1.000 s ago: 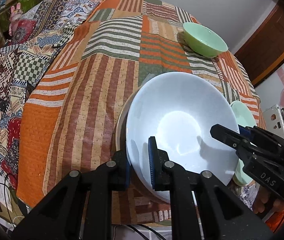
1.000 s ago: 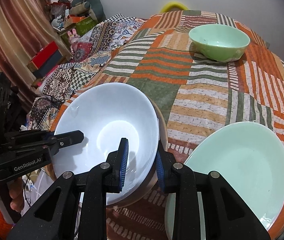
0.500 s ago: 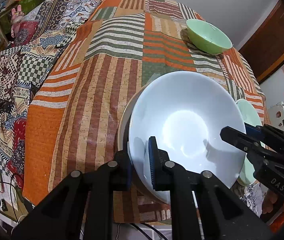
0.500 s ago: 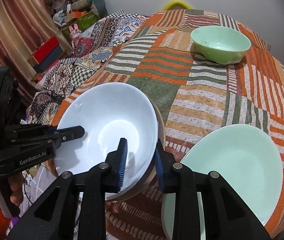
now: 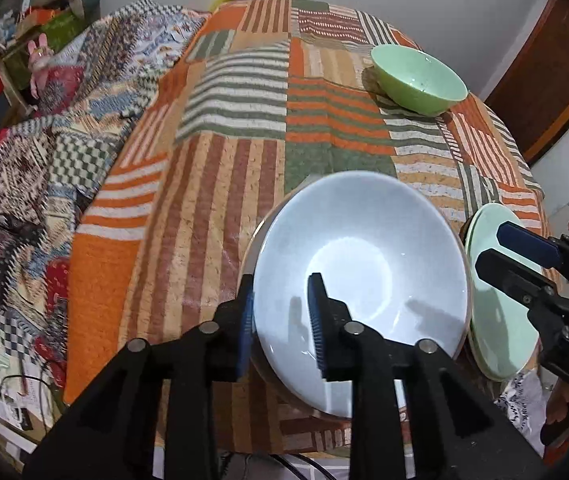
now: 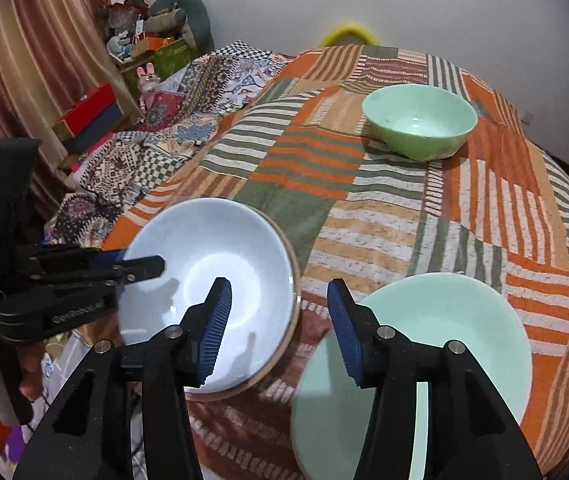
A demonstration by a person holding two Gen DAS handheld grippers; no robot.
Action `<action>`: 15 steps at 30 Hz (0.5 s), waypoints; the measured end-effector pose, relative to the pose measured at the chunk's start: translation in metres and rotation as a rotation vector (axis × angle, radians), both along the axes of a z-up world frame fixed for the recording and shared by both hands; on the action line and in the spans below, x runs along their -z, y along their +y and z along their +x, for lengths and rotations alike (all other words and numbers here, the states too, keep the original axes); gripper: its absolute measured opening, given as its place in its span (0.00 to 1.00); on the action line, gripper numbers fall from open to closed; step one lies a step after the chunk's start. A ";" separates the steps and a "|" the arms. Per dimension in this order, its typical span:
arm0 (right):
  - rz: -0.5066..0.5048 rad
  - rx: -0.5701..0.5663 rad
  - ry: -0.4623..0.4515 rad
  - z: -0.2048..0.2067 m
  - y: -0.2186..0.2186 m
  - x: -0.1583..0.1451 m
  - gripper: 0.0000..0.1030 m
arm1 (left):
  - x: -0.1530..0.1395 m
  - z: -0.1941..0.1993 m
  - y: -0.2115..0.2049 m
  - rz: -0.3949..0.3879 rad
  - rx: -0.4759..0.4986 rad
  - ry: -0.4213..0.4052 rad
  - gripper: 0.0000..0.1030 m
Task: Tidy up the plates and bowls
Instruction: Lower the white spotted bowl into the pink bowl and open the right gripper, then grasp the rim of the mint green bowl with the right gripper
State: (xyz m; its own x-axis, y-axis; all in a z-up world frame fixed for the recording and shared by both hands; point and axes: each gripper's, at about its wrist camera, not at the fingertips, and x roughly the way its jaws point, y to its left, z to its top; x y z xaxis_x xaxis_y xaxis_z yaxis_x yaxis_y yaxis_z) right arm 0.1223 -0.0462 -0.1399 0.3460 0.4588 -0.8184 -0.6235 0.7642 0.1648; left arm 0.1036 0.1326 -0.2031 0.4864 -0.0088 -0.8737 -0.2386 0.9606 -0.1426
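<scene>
A white bowl [image 5: 360, 280] [image 6: 212, 280] rests inside a brown-rimmed dish [image 6: 289, 332] near the table's front edge. My left gripper [image 5: 282, 320] straddles its near-left rim; the jaws are opening and the pads stand off the rim. My right gripper [image 6: 280, 328] straddles the bowl's right rim, its jaws opening wide with clear gaps on both sides. Each gripper shows in the other's view: the right gripper [image 5: 492, 248], the left gripper [image 6: 140, 262]. A pale green plate [image 6: 424, 352] [image 5: 500, 312] lies just right of the bowl. A green bowl [image 5: 420, 80] [image 6: 420, 128] stands at the far right.
The round table wears a striped patchwork cloth [image 5: 224, 168]. Beyond its left edge lie a patterned bedspread [image 6: 156, 152], boxes and toys. A yellow chair back [image 6: 348, 34] shows behind the table, and a dark wooden door [image 5: 544, 80] is at the right.
Both grippers were shut on the white bowl's rim; their jaws have now parted and let it go. The bowl rests in the brown-rimmed dish.
</scene>
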 end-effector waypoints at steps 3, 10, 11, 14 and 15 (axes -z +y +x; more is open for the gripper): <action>0.014 0.016 0.011 0.003 -0.006 0.001 0.45 | -0.014 -0.002 -0.009 0.076 0.025 -0.049 0.42; 0.064 0.078 -0.002 0.022 -0.024 -0.009 0.45 | -0.047 0.004 -0.024 0.097 0.093 -0.143 0.51; 0.066 0.091 -0.010 0.027 -0.028 -0.011 0.45 | -0.050 0.006 -0.025 0.090 0.095 -0.154 0.52; 0.073 0.138 -0.032 0.047 -0.039 -0.017 0.52 | -0.062 0.012 -0.025 0.064 0.091 -0.200 0.54; 0.080 0.165 -0.042 0.056 -0.044 -0.020 0.53 | -0.065 0.013 -0.025 0.061 0.088 -0.210 0.55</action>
State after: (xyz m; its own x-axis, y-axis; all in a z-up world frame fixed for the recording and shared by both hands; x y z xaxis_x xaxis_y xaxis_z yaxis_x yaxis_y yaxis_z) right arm 0.1786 -0.0904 -0.1198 0.4547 0.4563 -0.7649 -0.4987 0.8420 0.2058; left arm 0.1167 0.1073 -0.1378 0.6570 -0.0098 -0.7538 -0.1247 0.9847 -0.1215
